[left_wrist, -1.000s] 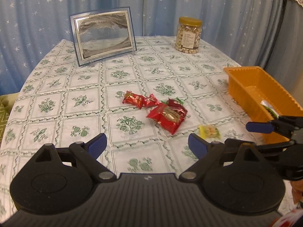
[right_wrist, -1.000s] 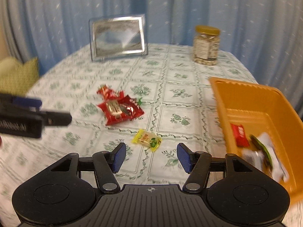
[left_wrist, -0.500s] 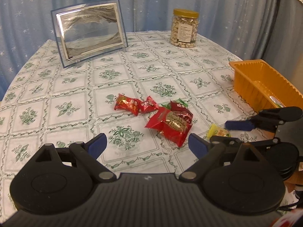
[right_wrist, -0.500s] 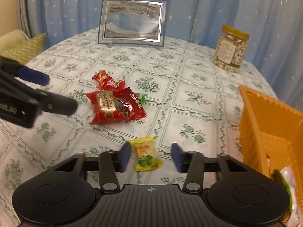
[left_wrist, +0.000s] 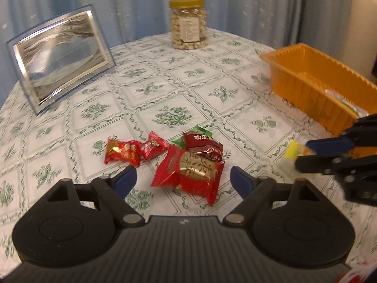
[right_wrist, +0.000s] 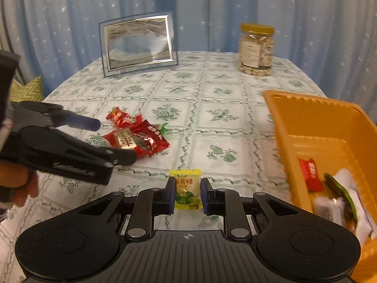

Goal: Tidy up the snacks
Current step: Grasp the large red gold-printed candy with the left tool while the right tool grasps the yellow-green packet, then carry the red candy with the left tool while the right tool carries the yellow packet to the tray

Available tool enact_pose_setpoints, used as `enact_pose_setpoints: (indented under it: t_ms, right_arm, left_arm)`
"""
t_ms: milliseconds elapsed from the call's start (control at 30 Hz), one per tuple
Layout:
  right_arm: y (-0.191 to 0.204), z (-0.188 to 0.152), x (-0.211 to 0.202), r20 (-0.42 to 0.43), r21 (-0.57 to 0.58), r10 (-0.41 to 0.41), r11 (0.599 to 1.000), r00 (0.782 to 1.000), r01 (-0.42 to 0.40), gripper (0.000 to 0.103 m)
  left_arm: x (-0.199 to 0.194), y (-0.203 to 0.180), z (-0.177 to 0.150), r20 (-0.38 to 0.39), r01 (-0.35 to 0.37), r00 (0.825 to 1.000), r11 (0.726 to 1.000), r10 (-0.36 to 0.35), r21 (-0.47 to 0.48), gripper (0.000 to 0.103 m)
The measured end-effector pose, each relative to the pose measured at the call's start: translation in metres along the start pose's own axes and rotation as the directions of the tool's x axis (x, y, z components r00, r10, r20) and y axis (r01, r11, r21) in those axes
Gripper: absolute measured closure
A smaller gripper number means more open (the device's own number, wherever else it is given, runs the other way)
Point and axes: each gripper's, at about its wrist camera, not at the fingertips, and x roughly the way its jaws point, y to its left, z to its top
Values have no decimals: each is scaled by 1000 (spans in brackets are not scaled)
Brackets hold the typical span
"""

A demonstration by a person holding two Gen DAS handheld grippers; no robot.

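Grip confirmed on my end: the right gripper [right_wrist: 188, 194] has just clamped down on the yellow candy [right_wrist: 187, 187], low in the middle of the right wrist view. A second ago those jaws were standing well apart with the packet lying loose on the tablecloth [right_wrist: 212, 108] ahead of them; now both pads press its sides. From the left camera you can just see the yellow wrapper poking out past the blue fingertip at the right edge of frame.

So that piece is basically ready to go. The orange tray [right_wrist: 313, 127] sits just to the right of the grab, filling the right side of the picture, and it already holds a red packet [right_wrist: 310, 174] plus a couple of white and green wrappers. I'd guess a short lift and swing right drops this one in.

Meanwhile my left gripper [left_wrist: 183, 180] has dropped in closer over the red snack pile [left_wrist: 188, 162], which a second ago sat further up the frame. Its jaws have just narrowed a little but are not touching anything; the big red packet lies between the fingertips with daylight on both sides. A smaller twisted red candy [left_wrist: 124, 151] lies just left of the pile.

Peanut jar [left_wrist: 187, 23] and the sand picture frame [left_wrist: 61, 54] at the back of the table look like bystanders.
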Motion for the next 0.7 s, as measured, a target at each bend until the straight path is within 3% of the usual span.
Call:
enact_pose_setpoints:
  t_ms: [100, 267, 367, 700]
  right_arm:
    - [-2, -4, -2, -7, 5, -5, 1000, 1000, 5, 81]
    - [-4, -6, -4, -12, 23, -14, 1000, 1000, 14, 81]
    - [-4, -5, -7, -6, 31, -18, 999, 1000, 18, 81]
    - [-7, -7, -35, 4, 85, -35, 996, 999, 34, 81]
  left_arm:
    - [8, -3, 3, -9, -5, 1000, 998, 5, 59, 28]
    - [13, -9, 5, -39, 14, 999, 994, -10, 106, 56]
    - [5, -13, 2, -42, -5, 999, 996, 9, 85, 59]
    - [-56, -32, -17, -27, -88, 996, 986, 85, -144, 61]
